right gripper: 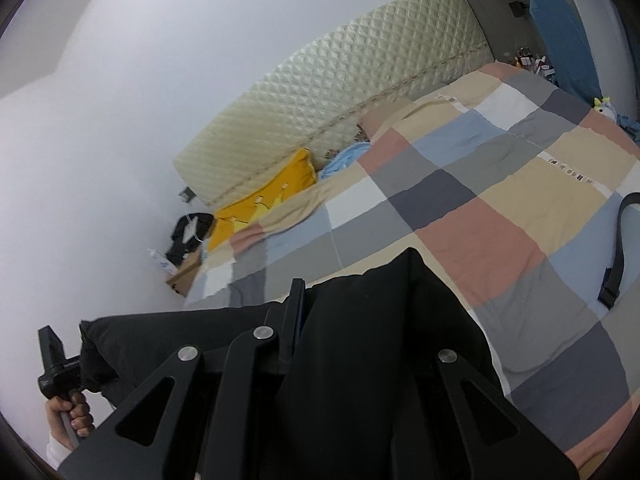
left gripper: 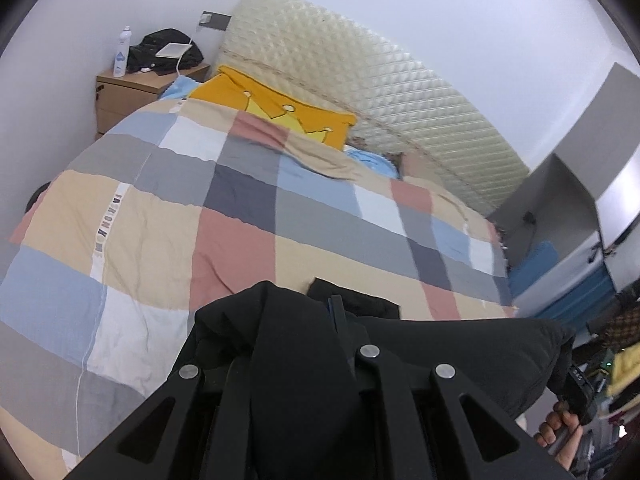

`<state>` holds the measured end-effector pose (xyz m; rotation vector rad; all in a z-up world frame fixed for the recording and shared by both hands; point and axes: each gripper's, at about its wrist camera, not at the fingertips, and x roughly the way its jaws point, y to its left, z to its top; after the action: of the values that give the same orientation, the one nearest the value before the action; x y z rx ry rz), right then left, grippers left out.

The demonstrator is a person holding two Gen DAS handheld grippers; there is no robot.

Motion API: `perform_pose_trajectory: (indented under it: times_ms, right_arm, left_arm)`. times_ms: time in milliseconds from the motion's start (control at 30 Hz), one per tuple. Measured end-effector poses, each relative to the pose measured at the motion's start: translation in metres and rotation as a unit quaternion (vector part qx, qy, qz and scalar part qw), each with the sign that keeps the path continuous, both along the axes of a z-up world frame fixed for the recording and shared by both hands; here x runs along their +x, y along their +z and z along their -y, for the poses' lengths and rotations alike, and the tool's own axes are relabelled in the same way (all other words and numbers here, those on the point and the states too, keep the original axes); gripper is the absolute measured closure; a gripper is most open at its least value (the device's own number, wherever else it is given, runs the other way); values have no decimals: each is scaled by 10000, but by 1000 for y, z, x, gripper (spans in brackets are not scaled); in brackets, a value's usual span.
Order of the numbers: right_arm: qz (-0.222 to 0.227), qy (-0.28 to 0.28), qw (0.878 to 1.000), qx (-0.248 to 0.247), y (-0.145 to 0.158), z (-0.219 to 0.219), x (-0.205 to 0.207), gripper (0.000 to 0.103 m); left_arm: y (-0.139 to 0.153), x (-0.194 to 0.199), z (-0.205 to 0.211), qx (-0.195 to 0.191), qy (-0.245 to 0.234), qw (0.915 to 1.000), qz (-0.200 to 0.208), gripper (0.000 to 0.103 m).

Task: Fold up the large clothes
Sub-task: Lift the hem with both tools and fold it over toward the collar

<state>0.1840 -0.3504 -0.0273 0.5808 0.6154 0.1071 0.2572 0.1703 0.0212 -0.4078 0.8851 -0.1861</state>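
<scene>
A large black garment [left gripper: 304, 344] hangs stretched between my two grippers, above the near edge of the bed. My left gripper [left gripper: 320, 320] is shut on one end of it; cloth drapes over its fingers and hides the left one. My right gripper [right gripper: 320, 300] is shut on the other end of the black garment [right gripper: 384, 320], which covers its right finger. In the left wrist view the garment runs right to the other hand-held gripper [left gripper: 576, 384]. In the right wrist view it runs left to the other gripper [right gripper: 56, 360].
The bed wears a checked quilt [left gripper: 240, 240] in beige, blue, grey and pink. A yellow pillow [left gripper: 280, 108] lies by the quilted headboard [left gripper: 360, 80]. A wooden nightstand [left gripper: 132, 88] holds a bottle and dark items. A black strap [right gripper: 620, 248] lies on the quilt [right gripper: 480, 208].
</scene>
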Motion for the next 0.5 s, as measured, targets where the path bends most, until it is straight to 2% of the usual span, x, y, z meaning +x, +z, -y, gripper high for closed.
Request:
perform_pose_trajectory:
  times_ms: [267, 433, 500]
  right_arm:
    - [-581, -102, 9976, -376, -48, 2, 60, 90]
    - [-878, -110, 9950, -461, -85, 3, 86, 90]
    - [-1014, -80, 9931, -584, -102, 0, 94, 90]
  left_arm:
    - [-48, 57, 29, 621, 199, 9971, -385, 91]
    - [-82, 85, 45, 902, 74, 9939, -631, 90]
    - [-96, 94, 47, 896, -1, 9932, -745, 90]
